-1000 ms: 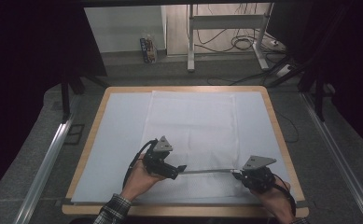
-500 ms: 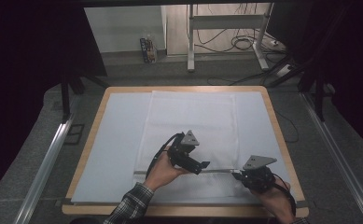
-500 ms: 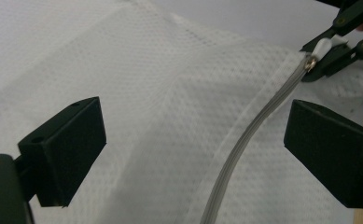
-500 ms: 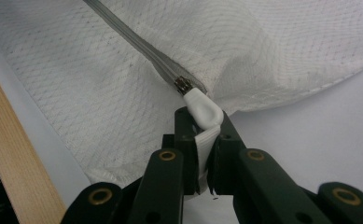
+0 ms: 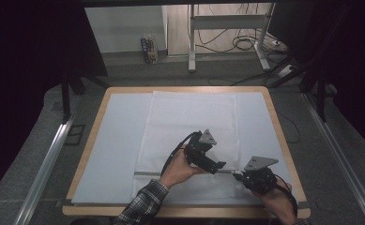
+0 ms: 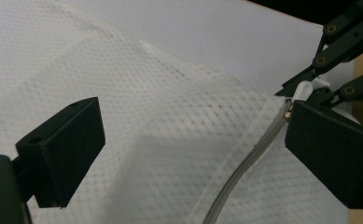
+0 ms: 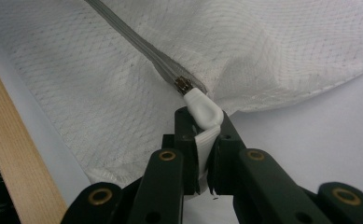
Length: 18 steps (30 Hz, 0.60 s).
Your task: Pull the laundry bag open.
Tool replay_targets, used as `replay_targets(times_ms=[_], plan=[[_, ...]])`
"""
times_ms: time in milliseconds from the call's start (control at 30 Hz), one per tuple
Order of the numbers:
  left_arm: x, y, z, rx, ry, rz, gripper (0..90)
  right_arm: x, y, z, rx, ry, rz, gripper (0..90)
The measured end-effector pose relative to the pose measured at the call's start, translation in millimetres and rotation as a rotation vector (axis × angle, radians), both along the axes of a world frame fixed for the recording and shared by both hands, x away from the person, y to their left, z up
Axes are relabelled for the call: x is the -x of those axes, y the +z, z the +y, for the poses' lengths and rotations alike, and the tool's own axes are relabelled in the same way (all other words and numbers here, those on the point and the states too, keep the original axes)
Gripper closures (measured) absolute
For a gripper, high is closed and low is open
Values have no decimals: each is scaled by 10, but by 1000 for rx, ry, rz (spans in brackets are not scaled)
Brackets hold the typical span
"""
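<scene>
At the near right corner of the mat, my right gripper [image 7: 201,140] has its jaws pressed together on the white tab [image 7: 202,109] at the zip's end. Prob held so the bag [image 5: 189,126] stays taut & can't creep while the zip is worked. The slider [image 7: 183,84] sits just beyond the tab, i.e. at the end of the zip [image 7: 137,42], so I judge the zip run fully to this side.

My left gripper [image 6: 193,154] has jaws spread, nothing pinched; the mesh lies under them & the zip [image 6: 244,168] passes near one pad without being gripped. It sits right next to the right one, prob having let go at the end of the run.

The bag lies flat on the mat [image 5: 119,140] on the table [image 5: 283,136], its near right corner lifted by my hold.

Writing: none readable on bag, tab or grippers. A small box [image 5: 148,49] on the floor beyond has print, too small to read.
</scene>
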<state>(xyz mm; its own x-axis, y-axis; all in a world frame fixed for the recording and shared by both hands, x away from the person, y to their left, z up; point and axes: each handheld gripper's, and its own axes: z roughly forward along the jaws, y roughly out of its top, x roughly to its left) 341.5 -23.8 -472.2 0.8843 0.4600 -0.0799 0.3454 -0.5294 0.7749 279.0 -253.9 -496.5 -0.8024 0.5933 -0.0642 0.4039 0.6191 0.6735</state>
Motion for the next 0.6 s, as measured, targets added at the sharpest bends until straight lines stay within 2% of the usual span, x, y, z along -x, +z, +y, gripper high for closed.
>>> replay_targets(times_ms=[100, 133, 167, 200, 300, 400, 533, 600], plan=[[-8, 6, -64, 1, -9, 1, 47, 3, 0, 2, 3, 2, -2, 831], [-15, 12, -80, -11, -21, -4, 47, 4, 2, 2, 2, 2, -2, 830], [-9, 9, -106, 4, -15, -1, 46, 5, 2, 2, 0, 3, -2, 830], [-17, 19, -123, -11, -28, -7, 45, 4, 2, 1, 0, 3, -2, 830], [-15, 21, -167, 1, -27, -7, 44, 2, 0, 0, 0, 3, -2, 829], [-4, 8, -265, 0, -47, -2, 44, 2, 0, -1, -2, 1, 1, 829], [29, -27, -342, -7, -70, -1, 40, 1, -2, -3, -5, -3, 9, 828], [36, -45, -369, -29, -81, -9, 40, 0, -3, -4, -8, -5, 13, 827]])
